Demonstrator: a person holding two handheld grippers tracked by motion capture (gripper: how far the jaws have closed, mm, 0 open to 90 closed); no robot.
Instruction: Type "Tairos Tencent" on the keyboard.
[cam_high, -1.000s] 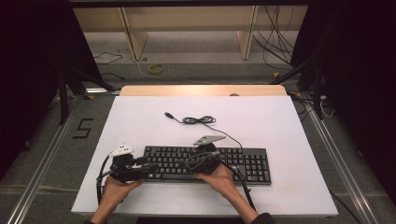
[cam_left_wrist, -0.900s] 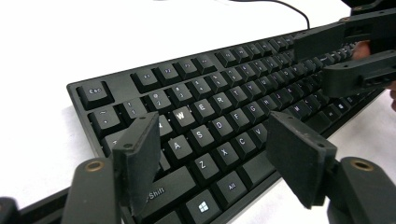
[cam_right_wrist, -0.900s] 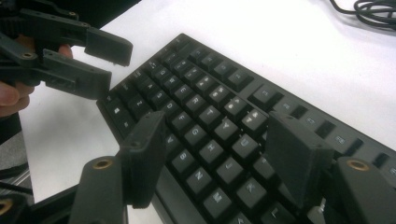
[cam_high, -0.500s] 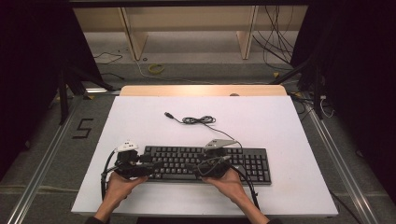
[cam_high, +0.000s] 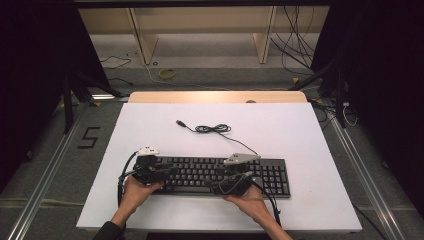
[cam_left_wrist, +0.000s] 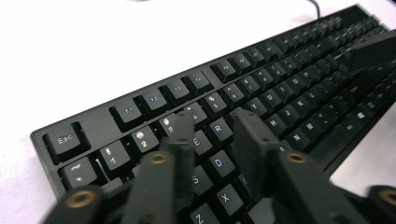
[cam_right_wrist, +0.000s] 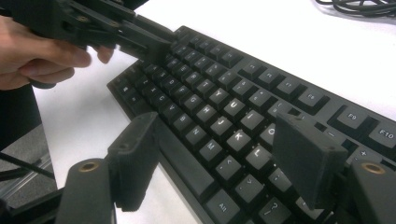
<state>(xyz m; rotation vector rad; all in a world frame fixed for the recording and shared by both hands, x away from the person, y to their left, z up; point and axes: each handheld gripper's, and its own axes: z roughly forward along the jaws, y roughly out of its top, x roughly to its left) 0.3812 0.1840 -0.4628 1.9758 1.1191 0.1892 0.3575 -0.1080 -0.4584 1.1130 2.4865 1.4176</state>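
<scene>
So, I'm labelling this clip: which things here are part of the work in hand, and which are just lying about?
In the job:
- black keyboard
- left claw, jaws apart over the left-hand keys
- right claw, jaws wide open over the front edge

Lying about:
- keyboard's coiled cable on the white table
- wooden shelf and yellow loop on the floor

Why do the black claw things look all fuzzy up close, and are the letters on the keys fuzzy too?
In the left gripper view, the left gripper sits close to the lens and blurs; letters like Esc on the keyboard read clearly, far keys soften. In the right gripper view, the right gripper is soft-edged too. The high view's table is bright, its surroundings dark.
</scene>
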